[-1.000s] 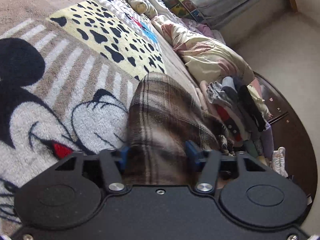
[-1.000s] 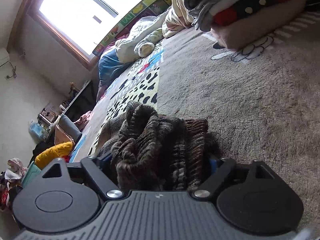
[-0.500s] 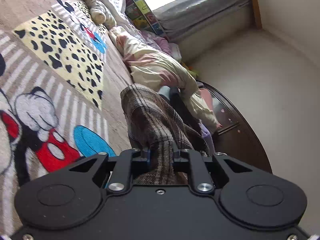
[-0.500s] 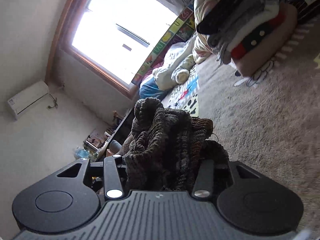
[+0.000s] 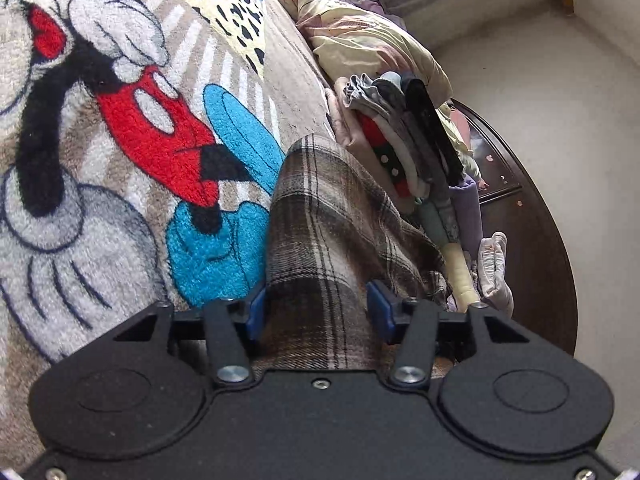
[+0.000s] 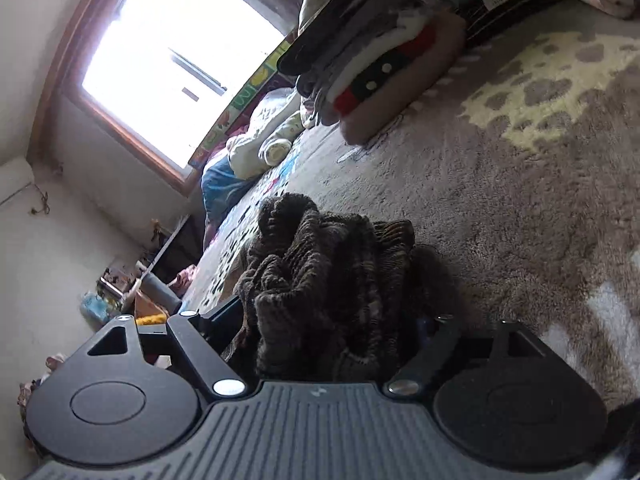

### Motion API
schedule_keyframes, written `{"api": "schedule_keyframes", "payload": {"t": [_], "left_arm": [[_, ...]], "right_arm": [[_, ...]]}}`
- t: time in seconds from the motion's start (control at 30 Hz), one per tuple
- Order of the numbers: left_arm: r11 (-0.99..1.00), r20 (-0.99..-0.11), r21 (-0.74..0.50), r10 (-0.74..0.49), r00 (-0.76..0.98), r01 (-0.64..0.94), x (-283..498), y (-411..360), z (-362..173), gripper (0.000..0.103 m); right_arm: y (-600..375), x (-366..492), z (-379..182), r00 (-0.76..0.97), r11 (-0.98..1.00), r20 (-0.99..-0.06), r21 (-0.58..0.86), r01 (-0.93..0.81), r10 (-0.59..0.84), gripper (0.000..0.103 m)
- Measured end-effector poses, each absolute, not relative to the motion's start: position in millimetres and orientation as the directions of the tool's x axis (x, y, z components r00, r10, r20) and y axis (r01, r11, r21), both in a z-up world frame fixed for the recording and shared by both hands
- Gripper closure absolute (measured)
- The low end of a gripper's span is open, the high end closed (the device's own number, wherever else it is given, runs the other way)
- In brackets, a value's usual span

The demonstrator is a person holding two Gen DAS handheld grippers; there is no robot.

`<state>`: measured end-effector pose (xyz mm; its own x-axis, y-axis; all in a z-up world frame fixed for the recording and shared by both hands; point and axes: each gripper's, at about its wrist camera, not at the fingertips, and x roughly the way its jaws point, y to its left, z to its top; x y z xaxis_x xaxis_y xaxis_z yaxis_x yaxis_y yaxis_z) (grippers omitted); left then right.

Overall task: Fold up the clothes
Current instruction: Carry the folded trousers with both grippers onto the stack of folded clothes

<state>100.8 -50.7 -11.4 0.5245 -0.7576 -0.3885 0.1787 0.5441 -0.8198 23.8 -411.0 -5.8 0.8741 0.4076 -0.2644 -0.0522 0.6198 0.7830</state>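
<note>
On the left, the bed is covered by a plush cartoon blanket (image 5: 132, 128) in red, blue, grey and black. Lying on it is the plaid garment (image 5: 332, 220), brown and cream checks, running forward from the left gripper (image 5: 318, 312). Its blue pads (image 5: 255, 310) stand apart on either side of the cloth; the left one touches the fabric's edge, the right one sits just clear of it, so the jaws are spread fairly wide, not pinching. Further right stands a stack of folded clothes (image 5: 404, 136) (grey, white, red with dots, black on top), beside a cream quilt (image 5: 360, 44).

In the right wrist view, the right gripper (image 6: 332, 320) has a dark bunched knit (image 6: 320, 276) crammed between its jaws, clamped on it just above the beige carpet-like blanket. The same stack sits beyond, near the bright window (image 6: 180, 76).
</note>
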Motion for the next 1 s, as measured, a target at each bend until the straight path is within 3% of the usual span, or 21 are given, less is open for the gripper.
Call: {"api": "schedule_keyframes", "payload": {"t": [0.03,0.13,0.53,0.73,1.0], "left_arm": [[0.546,-0.387,-0.817,-0.76,0.523,0.189,98.3,-53.4,-9.7,0.08],[0.521,-0.355,-0.83,-0.77,0.53,0.201,92.2,-57.4,-1.6,0.088],[0.431,-0.23,-0.814,-0.855,0.465,0.389,175.8,-130.9,95.3,0.089],[0.351,-0.123,-0.813,-0.883,0.453,0.465,262.1,-184.7,150.7,0.088],[0.282,-0.005,-0.799,-0.886,0.464,0.531,381.3,-238.6,202.6,0.088]], "right_arm": [[-412.6,23.5,-8.7,0.875,0.612,-0.257,0.789,-0.054,0.409,0.052],[-417.5,22.7,-17.4,0.879,0.588,-0.237,0.806,-0.059,0.413,0.058],[-481.3,46.7,40.3,0.942,0.526,-0.002,0.83,-0.186,0.336,0.059],[-538.1,124.8,114.2,0.949,0.579,0.08,0.776,-0.251,0.305,0.059],[-600.2,239.1,205.3,0.959,0.691,0.117,0.671,-0.268,0.259,0.059]]}}
